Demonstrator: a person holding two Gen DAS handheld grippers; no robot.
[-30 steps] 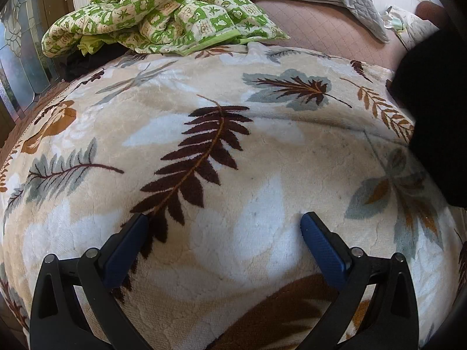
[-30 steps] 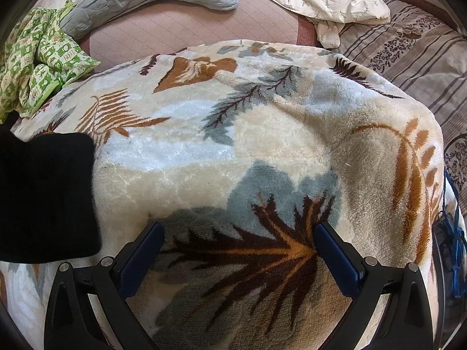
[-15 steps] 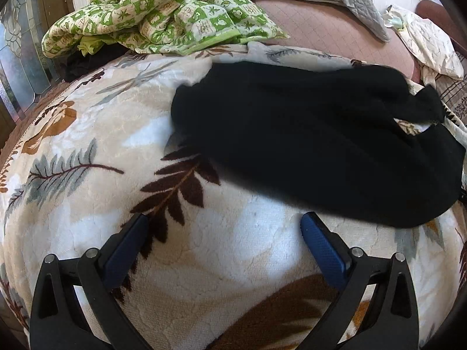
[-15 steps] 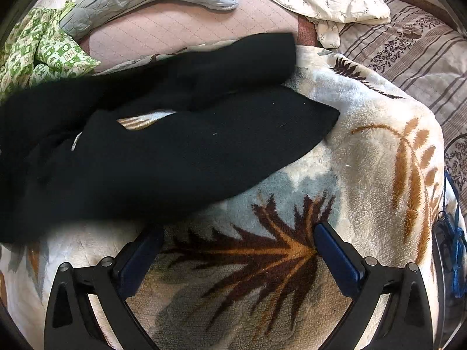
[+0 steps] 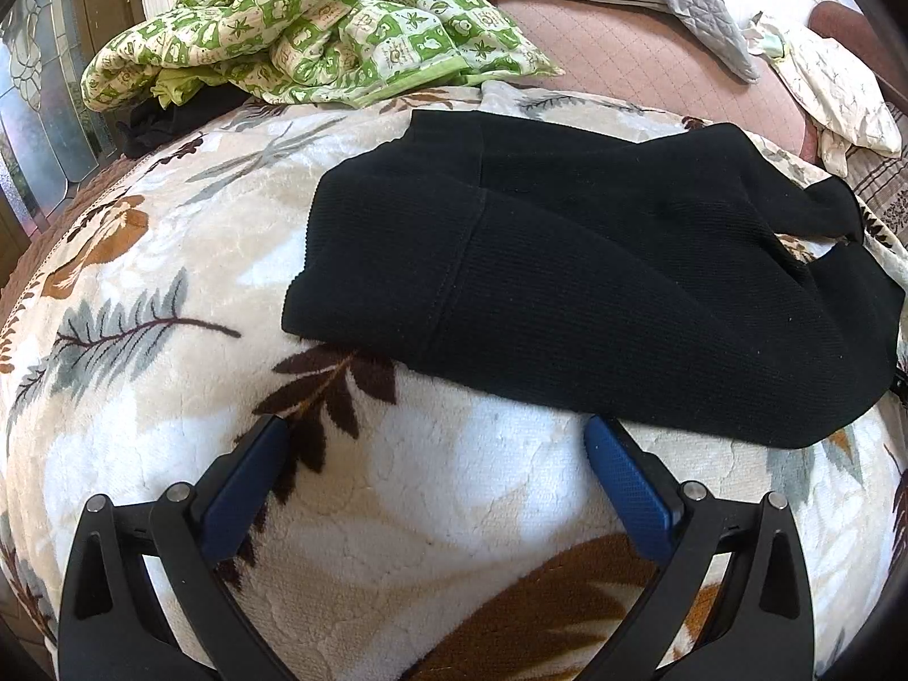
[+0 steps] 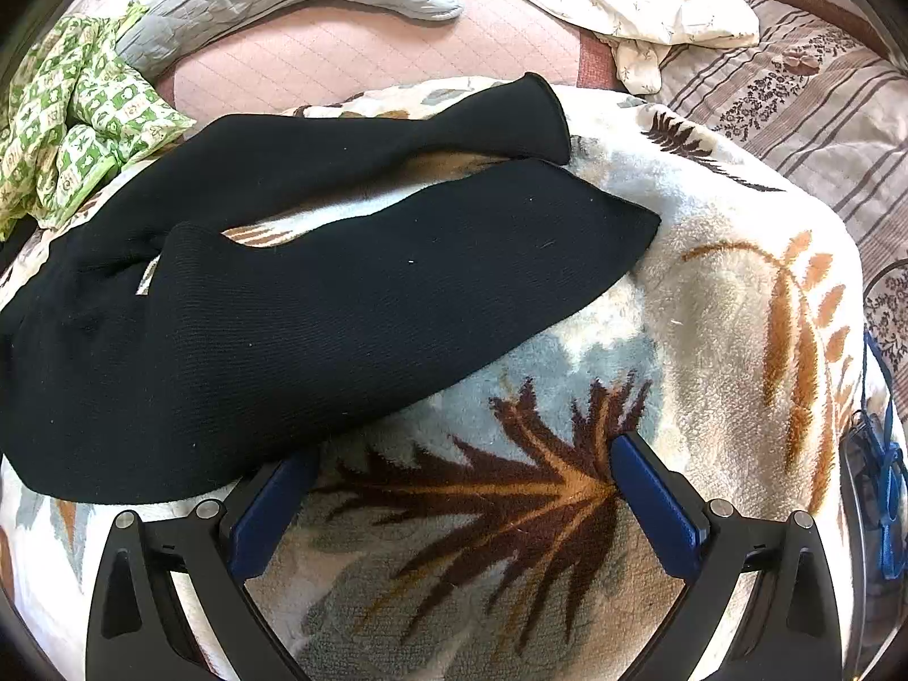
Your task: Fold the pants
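Across middle of plush leaf-print blanket [image 5: 170,261]: black rib-knit pants [image 5: 596,284] lying unfolded, legs splayed toward blanket's right edge. Left gripper [image 5: 434,442] and right gripper [image 6: 462,457] both spread wide, holding nothing, over bare blanket near its front edge. Green patchwork quilt [image 5: 318,22] bunched at far-left corner.

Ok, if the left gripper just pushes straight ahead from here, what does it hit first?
Probably the black pants. The left gripper is open over the leaf-print blanket, with the pants' near edge just beyond its fingertips. Depth is unclear; angled down, it may brush the blanket first.
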